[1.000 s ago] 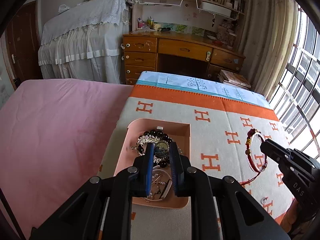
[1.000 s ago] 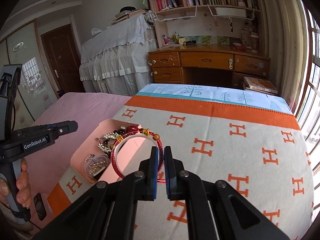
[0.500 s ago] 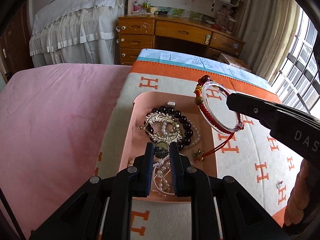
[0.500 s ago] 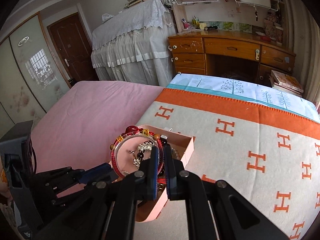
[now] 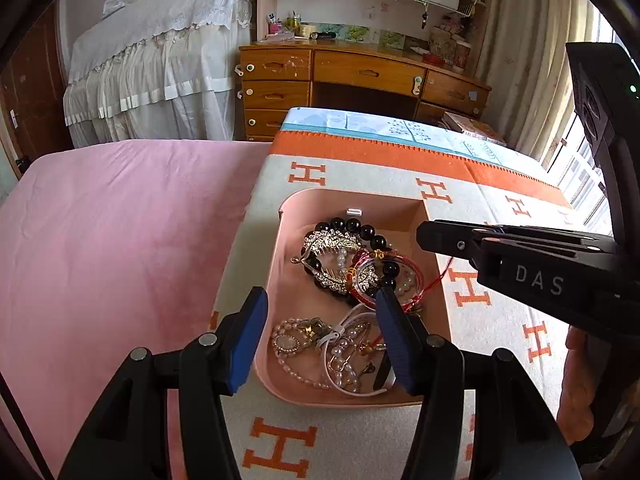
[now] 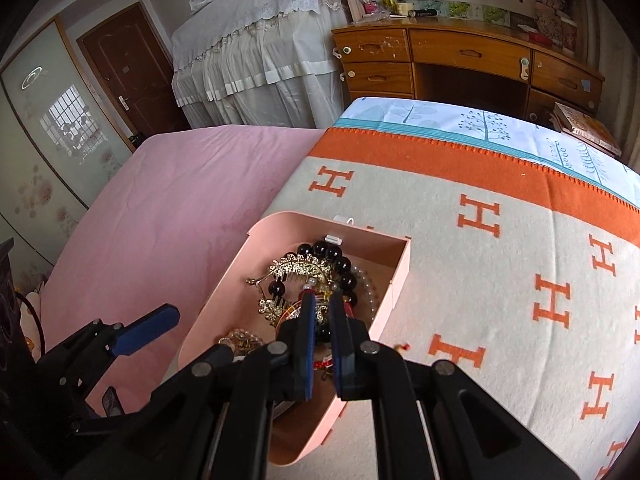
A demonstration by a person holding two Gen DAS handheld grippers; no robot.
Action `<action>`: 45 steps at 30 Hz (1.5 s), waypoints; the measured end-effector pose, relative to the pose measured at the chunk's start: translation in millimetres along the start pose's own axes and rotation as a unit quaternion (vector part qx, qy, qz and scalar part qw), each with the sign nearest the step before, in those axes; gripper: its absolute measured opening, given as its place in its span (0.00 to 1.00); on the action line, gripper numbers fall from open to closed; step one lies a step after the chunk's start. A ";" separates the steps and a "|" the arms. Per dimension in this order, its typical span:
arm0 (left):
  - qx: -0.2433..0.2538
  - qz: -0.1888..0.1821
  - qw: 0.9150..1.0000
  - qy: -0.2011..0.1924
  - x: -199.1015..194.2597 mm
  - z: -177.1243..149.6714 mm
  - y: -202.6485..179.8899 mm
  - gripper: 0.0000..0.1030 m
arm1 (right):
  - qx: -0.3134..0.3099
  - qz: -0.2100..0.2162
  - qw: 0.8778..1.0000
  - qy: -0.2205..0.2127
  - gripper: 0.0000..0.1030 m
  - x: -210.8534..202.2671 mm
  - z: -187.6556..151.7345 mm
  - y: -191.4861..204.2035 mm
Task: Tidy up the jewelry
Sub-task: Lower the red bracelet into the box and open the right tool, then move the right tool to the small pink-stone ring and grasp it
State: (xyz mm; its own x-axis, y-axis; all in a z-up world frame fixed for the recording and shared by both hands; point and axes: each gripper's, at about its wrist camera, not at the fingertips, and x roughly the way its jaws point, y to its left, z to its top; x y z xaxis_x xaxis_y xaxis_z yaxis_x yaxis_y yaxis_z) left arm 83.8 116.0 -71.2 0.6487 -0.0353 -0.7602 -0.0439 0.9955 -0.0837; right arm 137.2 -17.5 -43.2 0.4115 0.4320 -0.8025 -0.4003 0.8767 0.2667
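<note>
A pink tray (image 5: 277, 280) (image 6: 390, 296) on the blanket holds a black bead bracelet (image 5: 352, 224) (image 6: 332, 252), a gold leaf hair comb (image 5: 328, 244) (image 6: 296, 270) and pearl pieces (image 5: 340, 352). The red bracelet (image 5: 400, 258) (image 6: 288, 314) rests on this pile. Its red cord runs taut up to my right gripper (image 5: 422, 236) (image 6: 323, 300), which is shut on it above the tray's right side. My left gripper (image 5: 320, 312) hangs over the tray's near left wall. Its jaws are opening and the pads press on nothing.
The tray sits at the left edge of an orange and grey H-pattern blanket (image 5: 360, 440). A pink bedsheet (image 5: 120, 240) spreads to the left. A wooden desk (image 5: 360, 72) stands behind the bed. A person's hand (image 5: 576, 380) holds the right gripper.
The right gripper carried the red bracelet from over the blanket to the tray and lowered it onto the pile. The left gripper sank toward the tray and its jaws went from nearly shut to wide.
</note>
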 end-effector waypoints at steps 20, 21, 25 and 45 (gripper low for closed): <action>0.007 -0.018 0.998 -0.052 -49.3 4.1 -20.8 0.83 | -0.028 -0.010 0.993 -0.112 0.07 -102.2 -49.0 15.6; 0.007 -0.020 0.998 -0.055 -53.0 4.5 -23.0 0.85 | -0.032 -0.013 0.992 -0.118 0.07 -108.8 -50.1 14.8; 0.017 -0.034 0.997 -0.064 -67.0 5.5 -35.7 0.87 | -0.042 -0.028 0.989 -0.138 0.26 -136.8 -56.9 6.7; 0.134 -0.151 0.979 -0.016 -49.4 -6.2 -169.1 0.97 | 0.207 -0.127 0.969 -0.050 0.33 -177.5 -159.0 -132.3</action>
State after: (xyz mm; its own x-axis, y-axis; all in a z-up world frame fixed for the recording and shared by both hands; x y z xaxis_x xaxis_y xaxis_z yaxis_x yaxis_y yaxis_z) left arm 54.4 -51.2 -23.6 0.6246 -0.3339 -0.7059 0.3527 0.9271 -0.1265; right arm -13.0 -243.8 -20.9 0.5389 0.1914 -0.8203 0.0785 0.9582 0.2751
